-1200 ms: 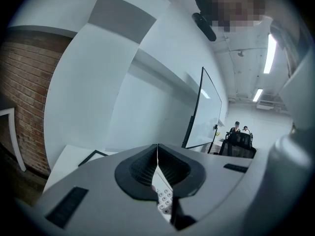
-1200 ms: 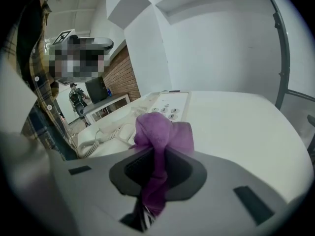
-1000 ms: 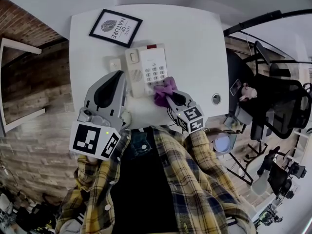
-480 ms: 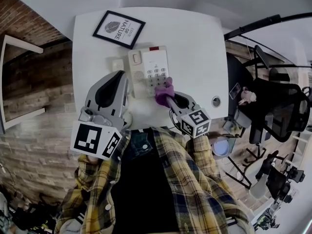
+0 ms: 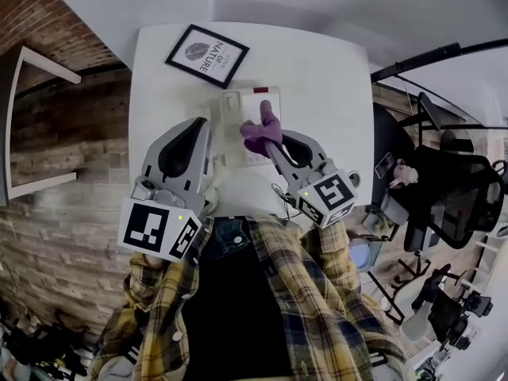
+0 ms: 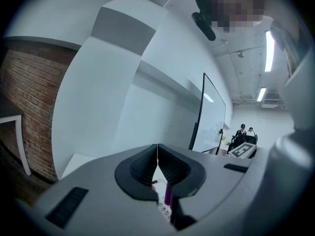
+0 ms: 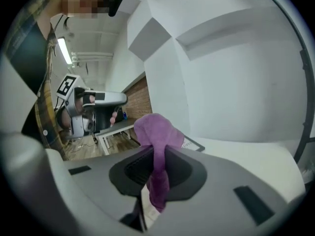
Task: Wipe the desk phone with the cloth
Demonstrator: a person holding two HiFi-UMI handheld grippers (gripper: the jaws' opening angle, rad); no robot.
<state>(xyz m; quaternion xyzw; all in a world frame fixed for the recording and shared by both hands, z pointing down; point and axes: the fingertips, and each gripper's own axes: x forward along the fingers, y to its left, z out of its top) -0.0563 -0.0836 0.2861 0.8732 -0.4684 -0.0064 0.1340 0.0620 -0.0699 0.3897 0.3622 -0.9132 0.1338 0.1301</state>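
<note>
Right gripper [image 5: 270, 143] pinches my purple cloth [image 5: 259, 129], now higher up the phone [image 5: 232, 113] by the NATURE picture [image 5: 206, 55]; my left gripper [image 5: 196, 129] is closed, empty.

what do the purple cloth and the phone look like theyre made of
Cloth: soft napped fabric, maybe microfibre. The surface is matte and fuzzy, and it bunches and folds limply.
Phone: probably hard moulded plastic. The cream casing is smooth, with a rigid shape and crisp edges.

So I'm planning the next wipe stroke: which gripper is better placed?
Right. The right gripper is shut on the cloth over the desk phone; the left gripper is shut and empty, beside it.
</note>
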